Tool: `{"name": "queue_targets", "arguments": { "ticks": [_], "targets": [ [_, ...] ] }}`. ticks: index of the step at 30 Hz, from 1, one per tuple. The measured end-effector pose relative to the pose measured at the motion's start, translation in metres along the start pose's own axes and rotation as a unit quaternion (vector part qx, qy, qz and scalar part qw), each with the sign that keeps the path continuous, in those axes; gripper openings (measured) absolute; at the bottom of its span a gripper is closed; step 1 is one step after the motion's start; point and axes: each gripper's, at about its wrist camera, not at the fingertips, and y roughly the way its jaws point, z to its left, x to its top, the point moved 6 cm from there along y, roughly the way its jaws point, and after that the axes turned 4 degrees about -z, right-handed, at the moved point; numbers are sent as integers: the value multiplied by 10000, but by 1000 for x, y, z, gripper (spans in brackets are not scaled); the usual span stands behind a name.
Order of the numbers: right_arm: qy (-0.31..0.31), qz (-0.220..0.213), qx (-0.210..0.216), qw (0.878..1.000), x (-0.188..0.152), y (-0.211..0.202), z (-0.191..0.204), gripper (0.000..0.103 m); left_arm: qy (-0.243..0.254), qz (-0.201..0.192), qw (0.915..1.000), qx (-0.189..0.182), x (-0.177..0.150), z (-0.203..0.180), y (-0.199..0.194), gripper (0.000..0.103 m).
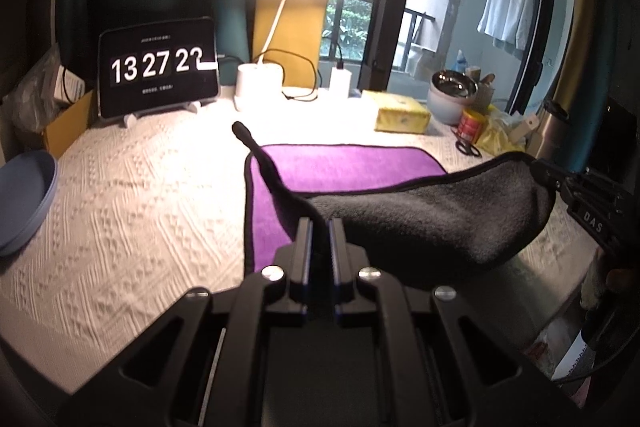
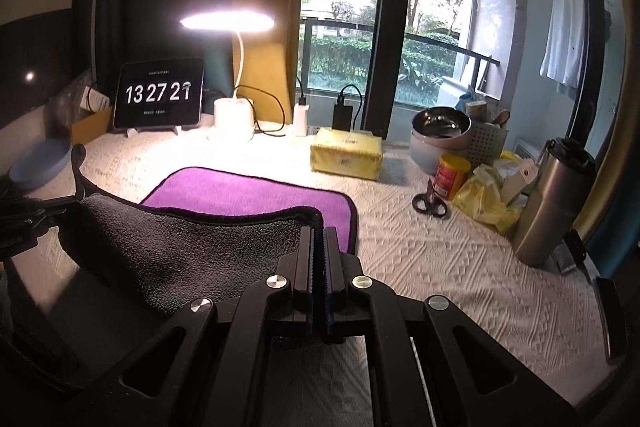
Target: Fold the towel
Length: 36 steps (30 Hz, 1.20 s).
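The towel [image 1: 352, 167] is purple on top and dark grey underneath, with a black hem. Its far half lies flat on the white textured tablecloth [image 1: 132, 195]. Its near edge is lifted, grey side facing me, sagging between both grippers. My left gripper [image 1: 320, 227] is shut on the near left corner. My right gripper [image 2: 319, 233] is shut on the near right corner; it also shows at the right edge of the left wrist view [image 1: 560, 179]. The towel [image 2: 248, 195] shows in the right wrist view too, with the left gripper [image 2: 48, 211] at its left edge.
At the back stand a tablet clock [image 1: 158, 67], a lit desk lamp [image 1: 260, 83] with cables and a yellow tissue pack [image 2: 346, 153]. A blue plate [image 1: 24, 203] lies left. Right: scissors [image 2: 430, 203], red can [image 2: 452, 175], steel bowl [image 2: 440, 125], yellow bag [image 2: 486, 199], steel tumbler [image 2: 552, 203].
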Motion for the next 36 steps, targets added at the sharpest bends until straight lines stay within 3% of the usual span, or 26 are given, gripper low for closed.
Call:
{"name": "queue_targets", "arguments": {
  "ticks": [17, 36],
  "targets": [
    [209, -106, 60, 9997, 30, 41, -16, 5, 86, -190, 9998, 38, 40, 3, 33, 8],
    [407, 130, -5, 9991, 35, 116, -36, 5, 101, -41, 9999, 95, 66, 8, 113, 8]
  ]
}}
